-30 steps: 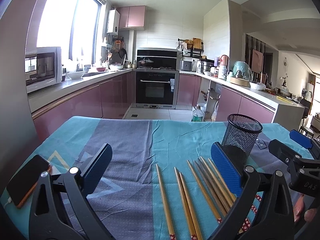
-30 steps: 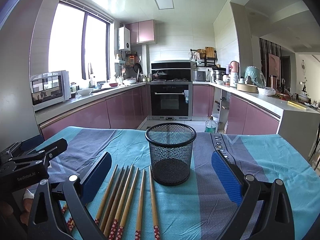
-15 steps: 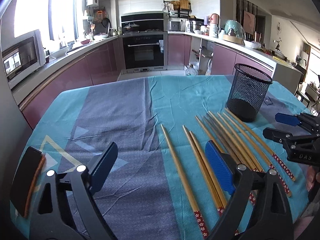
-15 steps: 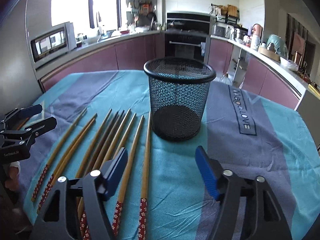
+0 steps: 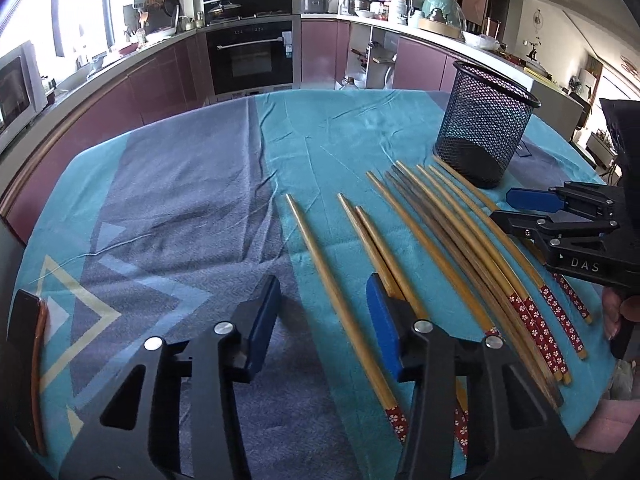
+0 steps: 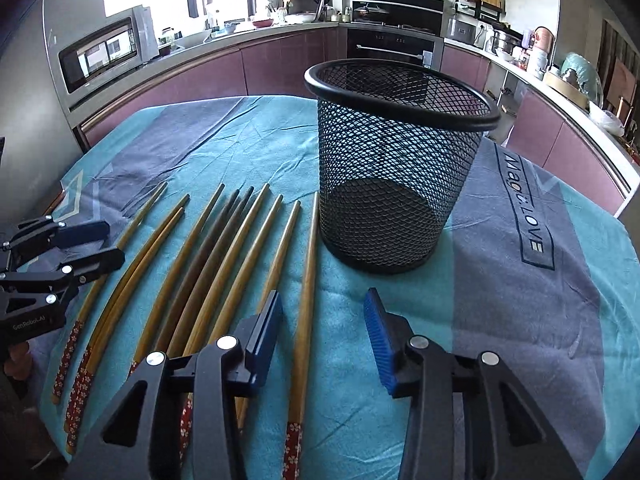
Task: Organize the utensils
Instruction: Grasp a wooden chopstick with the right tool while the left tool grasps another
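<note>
Several bamboo chopsticks with red flowered ends lie side by side on the tablecloth. An empty black mesh cup stands upright just beyond their tips, also seen as the mesh cup. My left gripper hovers low over the leftmost chopstick, its jaws closing with that stick between them, pads clear of it. My right gripper is closing around the rightmost chopstick, also untouched. Each gripper shows in the other view: right gripper, left gripper.
A teal and grey tablecloth covers the table. A dark phone lies at its left edge. Purple kitchen cabinets and an oven stand behind the table. A hand holds the right gripper.
Both grippers have tipped downward and sunk toward the chopsticks. Their jaws have narrowed from wide open to about half, each now straddling an outer chopstick.
</note>
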A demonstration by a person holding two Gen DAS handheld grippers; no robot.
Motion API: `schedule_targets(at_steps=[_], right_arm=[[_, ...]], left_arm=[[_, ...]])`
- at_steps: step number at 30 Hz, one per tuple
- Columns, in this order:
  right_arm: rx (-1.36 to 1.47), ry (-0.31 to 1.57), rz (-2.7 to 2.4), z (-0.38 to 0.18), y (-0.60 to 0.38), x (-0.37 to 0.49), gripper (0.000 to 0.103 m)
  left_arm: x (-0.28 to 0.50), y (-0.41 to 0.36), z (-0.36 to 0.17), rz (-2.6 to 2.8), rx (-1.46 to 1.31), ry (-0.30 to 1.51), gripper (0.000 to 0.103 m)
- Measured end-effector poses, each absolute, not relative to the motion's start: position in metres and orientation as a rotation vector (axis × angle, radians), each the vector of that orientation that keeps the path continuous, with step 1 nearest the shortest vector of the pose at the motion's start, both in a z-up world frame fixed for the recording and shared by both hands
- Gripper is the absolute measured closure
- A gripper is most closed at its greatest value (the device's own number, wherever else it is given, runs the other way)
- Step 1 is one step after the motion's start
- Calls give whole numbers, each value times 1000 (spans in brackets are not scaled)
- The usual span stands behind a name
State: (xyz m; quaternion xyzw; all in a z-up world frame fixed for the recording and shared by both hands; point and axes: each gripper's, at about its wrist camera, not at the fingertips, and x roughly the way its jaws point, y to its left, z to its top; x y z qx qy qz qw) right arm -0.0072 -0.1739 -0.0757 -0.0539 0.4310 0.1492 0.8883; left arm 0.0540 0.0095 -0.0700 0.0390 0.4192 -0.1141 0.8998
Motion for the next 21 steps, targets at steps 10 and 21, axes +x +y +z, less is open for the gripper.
schedule_targets(at_steps=[10, 21], right_arm=[[-88, 910, 358, -72, -173, -1, 97], [3, 847, 445, -47, -192, -15, 98]], left_arm=[[79, -3, -73, -249, 67, 891, 76], [72, 7, -64, -246, -9, 872, 94]])
